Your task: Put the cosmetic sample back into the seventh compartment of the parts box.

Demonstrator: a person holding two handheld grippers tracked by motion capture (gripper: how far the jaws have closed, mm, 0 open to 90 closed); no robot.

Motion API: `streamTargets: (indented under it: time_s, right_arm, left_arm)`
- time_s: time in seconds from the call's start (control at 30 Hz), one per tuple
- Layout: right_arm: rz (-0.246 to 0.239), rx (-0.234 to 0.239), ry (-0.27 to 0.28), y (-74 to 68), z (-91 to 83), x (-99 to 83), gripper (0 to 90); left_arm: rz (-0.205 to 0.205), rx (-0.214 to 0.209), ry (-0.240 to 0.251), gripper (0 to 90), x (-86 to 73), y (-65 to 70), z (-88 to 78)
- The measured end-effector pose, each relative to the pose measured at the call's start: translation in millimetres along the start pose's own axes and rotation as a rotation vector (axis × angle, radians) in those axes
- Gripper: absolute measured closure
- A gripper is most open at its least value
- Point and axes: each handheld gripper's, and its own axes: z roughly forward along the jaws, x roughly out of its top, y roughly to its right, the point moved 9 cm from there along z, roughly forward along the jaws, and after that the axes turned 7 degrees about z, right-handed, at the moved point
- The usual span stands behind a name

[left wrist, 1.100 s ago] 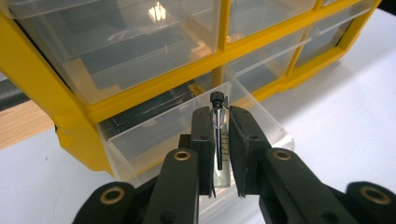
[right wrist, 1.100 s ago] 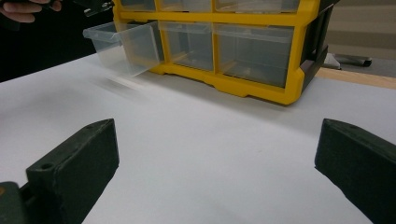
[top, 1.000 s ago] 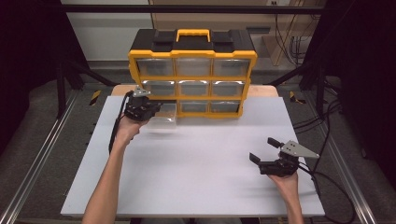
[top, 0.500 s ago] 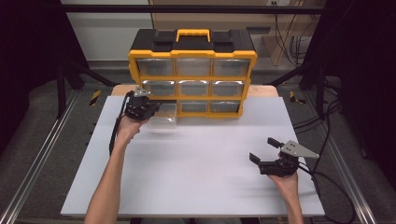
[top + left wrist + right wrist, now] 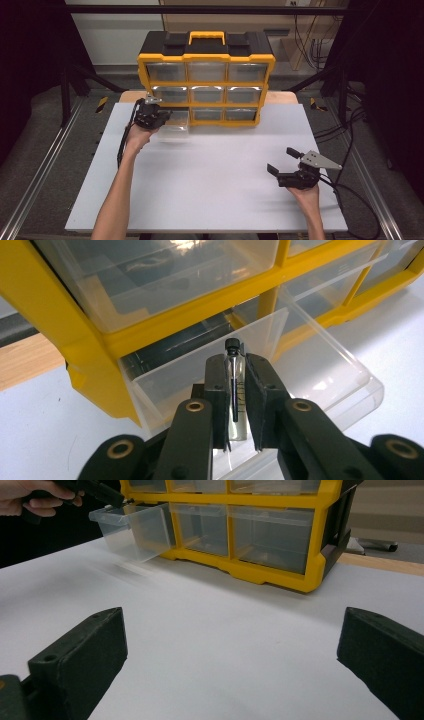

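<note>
Left gripper view: a small vial (image 5: 236, 390) is clamped upright in the left gripper (image 5: 236, 385) above the pulled-out clear drawer (image 5: 320, 365); release into it is judged next. Right gripper (image 5: 287, 161) rests on the bench (image 5: 215, 180), jaws spread.

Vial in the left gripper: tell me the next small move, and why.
Probably lower it a little into the open drawer and only then open the jaws. The left gripper is shut on the small glass vial, which is upright above the pulled-out clear drawer at the bottom left of the yellow organiser. The right gripper waits open over the table.
</note>
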Motion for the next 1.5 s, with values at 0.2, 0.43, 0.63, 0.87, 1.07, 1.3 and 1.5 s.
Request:
streamTargets:
  time_s: [0.2,0.43,0.63,0.87,1.07,1.3,1.5]
  right_arm:
    - [0.002,-0.001,-0.002,-0.1,0.0,-0.2,0.4]
    - [0.006,0.001,-0.005,-0.5,0.3,-0.6,0.4]
    - [0.000,0.000,0.000,0.1,0.3,-0.1,0.4]
    - [0.000,-0.001,0.000,0.1,0.4,-0.2,0.4]
    - [0.001,-0.002,0.001,0.1,0.5,-0.1,0.4]
    - [0.002,0.000,0.002,-0.1,0.3,0.1,0.4]
    - [-0.001,0.000,0.001,0.1,0.4,0.0,0.5]
  left_arm:
    - [-0.009,0.005,-0.014,79.5,-4.8,-2.3,3.1]
    - [-0.005,0.009,-0.037,79.5,-9.6,-3.2,6.9]
    - [-0.003,0.012,-0.061,79.5,-14.3,-4.1,10.4]
    - [-0.004,0.020,-0.080,79.6,-17.8,-4.3,14.3]
    - [0.007,0.029,-0.095,79.5,-18.4,-3.1,17.5]
    - [0.003,0.041,-0.095,79.1,-17.5,-3.9,19.1]
    - [-0.009,0.034,-0.078,75.2,-16.1,-4.5,17.1]
